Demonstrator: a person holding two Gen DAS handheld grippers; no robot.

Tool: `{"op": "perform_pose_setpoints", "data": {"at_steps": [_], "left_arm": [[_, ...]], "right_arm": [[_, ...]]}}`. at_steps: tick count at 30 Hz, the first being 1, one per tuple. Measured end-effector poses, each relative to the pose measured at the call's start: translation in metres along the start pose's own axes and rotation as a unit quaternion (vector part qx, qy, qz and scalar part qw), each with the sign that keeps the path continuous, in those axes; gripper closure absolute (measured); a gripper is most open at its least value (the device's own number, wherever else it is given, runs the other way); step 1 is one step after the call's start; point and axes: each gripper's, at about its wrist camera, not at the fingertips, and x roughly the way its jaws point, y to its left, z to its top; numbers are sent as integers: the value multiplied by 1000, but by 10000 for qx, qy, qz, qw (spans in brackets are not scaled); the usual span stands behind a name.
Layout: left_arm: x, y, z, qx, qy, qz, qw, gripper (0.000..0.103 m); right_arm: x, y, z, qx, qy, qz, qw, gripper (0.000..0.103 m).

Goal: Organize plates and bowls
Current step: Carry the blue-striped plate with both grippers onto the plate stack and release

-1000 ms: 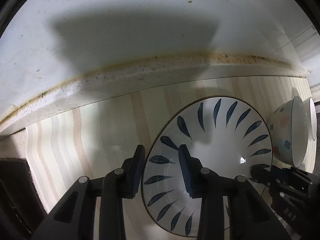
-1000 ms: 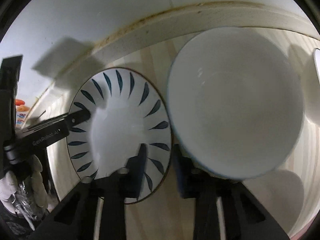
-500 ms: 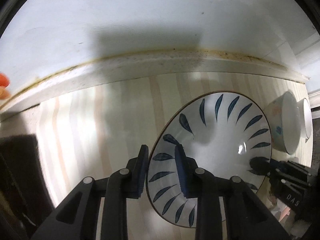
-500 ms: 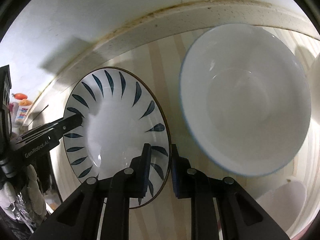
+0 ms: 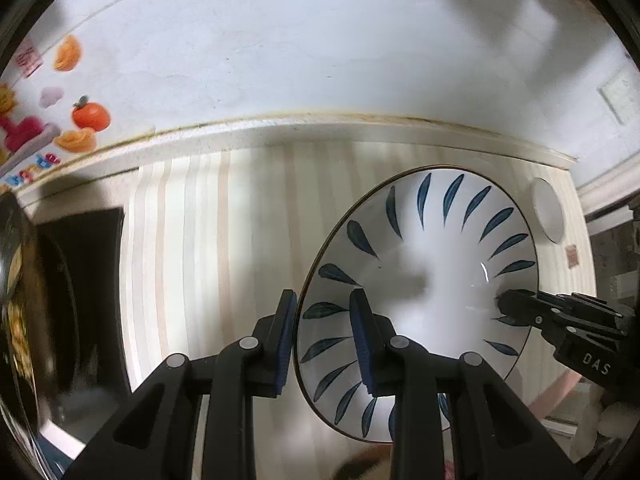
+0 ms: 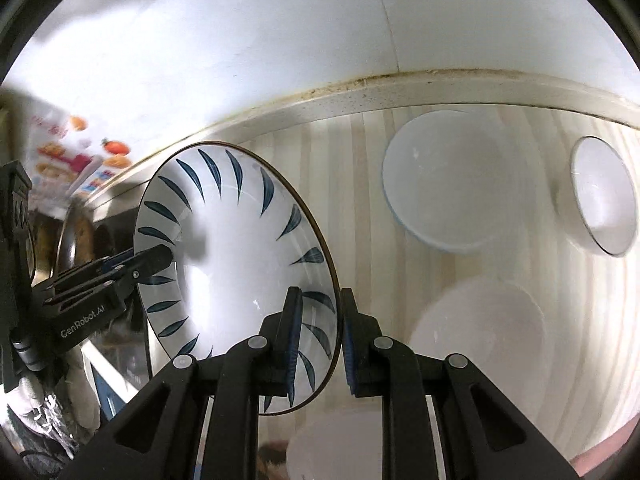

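1. The round white plate with dark blue leaf strokes around its rim is held tilted above the pale striped counter, filling the lower right of the left wrist view and the centre left of the right wrist view.
2. The left tool is clamped on the plate's near edge, one blue-padded finger outside the rim and the other on the plate's face.
3. In the right wrist view the left tool appears at the middle left, gripping the plate's left edge.
4. The right tool also grasps the plate, its two fingers straddling the rim at the lower centre of its own view.
5. In the left wrist view the right tool shows at the right edge, its black tip on the plate's right side.
6. A large white bowl with a pale blue rim sits on the counter in the upper right of the right wrist view, clear of the plate.
7. A smaller white bowl with a dark rim line stands near the right edge of that view, beside the larger bowl.
8. A blurred white round dish lies lower right in the right wrist view; its exact kind cannot be told.
9. A white wall rises behind the counter, with colourful fruit stickers at the upper left of the left wrist view.
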Motion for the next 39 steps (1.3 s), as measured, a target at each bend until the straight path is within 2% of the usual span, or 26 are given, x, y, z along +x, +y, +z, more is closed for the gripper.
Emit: {"op": "perform_pose_setpoints", "data": {"at_steps": [5, 9, 14, 19, 23, 28, 39], "left_arm": [[-23, -31, -40, -34, -36, -41, 10000, 78], [-13, -53, -69, -9, 81, -68, 9999, 78], [5, -82, -109, 38, 424, -134, 9990, 78], [36, -103, -132, 112, 789, -107, 9968, 78], [56, -118, -141, 220, 1021, 8, 9945, 78], [69, -131, -145, 302, 1130, 132, 9931, 78], [74, -132, -146, 290, 1231, 202, 9918, 78]], "right_arm": [[-45, -26, -42, -91, 36, 131, 9999, 83], [-60, -48, -80, -146, 82, 134, 9998, 83], [-62, -81, -123, -114, 249, 75, 9996, 83], [-46, -113, -153, 16, 502, -28, 9987, 83], [-29, -133, -166, 54, 642, -127, 9978, 83], [-15, -154, -175, 112, 786, -167, 9967, 83], [-3, -164, -177, 88, 995, -163, 9949, 83]]}}
